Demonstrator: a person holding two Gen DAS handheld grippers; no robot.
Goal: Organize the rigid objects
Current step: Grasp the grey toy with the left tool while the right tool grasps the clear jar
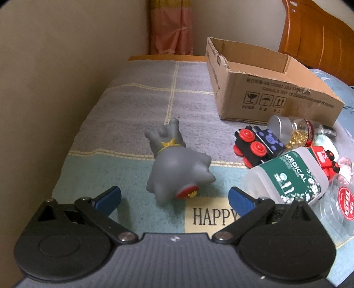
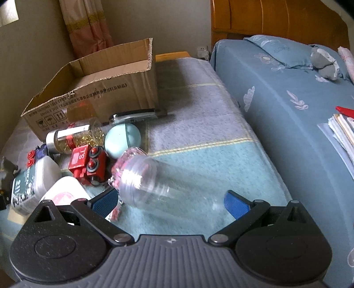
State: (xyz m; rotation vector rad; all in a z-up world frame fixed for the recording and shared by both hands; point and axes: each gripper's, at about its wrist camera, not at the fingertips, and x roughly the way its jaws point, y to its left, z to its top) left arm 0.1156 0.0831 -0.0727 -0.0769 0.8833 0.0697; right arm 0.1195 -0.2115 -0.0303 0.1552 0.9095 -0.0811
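A grey rubber toy animal [image 1: 174, 164] lies on the blanket just ahead of my open left gripper [image 1: 174, 199], between its fingers' line. An open cardboard box [image 1: 265, 88] stands at the back right; it also shows in the right wrist view [image 2: 93, 93]. A clear plastic jar [image 2: 159, 183] lies on its side between the fingers of my open right gripper [image 2: 170, 203]. To its left lie a red toy train [image 2: 88, 164], a white medical bottle [image 2: 33, 177], a jar of gold bits [image 2: 73, 137] and a mint egg-shaped case [image 2: 122, 139].
A black toy train with red wheels [image 1: 256, 144] lies beside the medical bottle [image 1: 287, 177]. A wall [image 1: 55, 88] runs along the left. A bed with blue bedding [image 2: 287, 110] and a stack of books [image 2: 340, 130] is on the right. A wooden headboard [image 2: 276, 20] stands behind.
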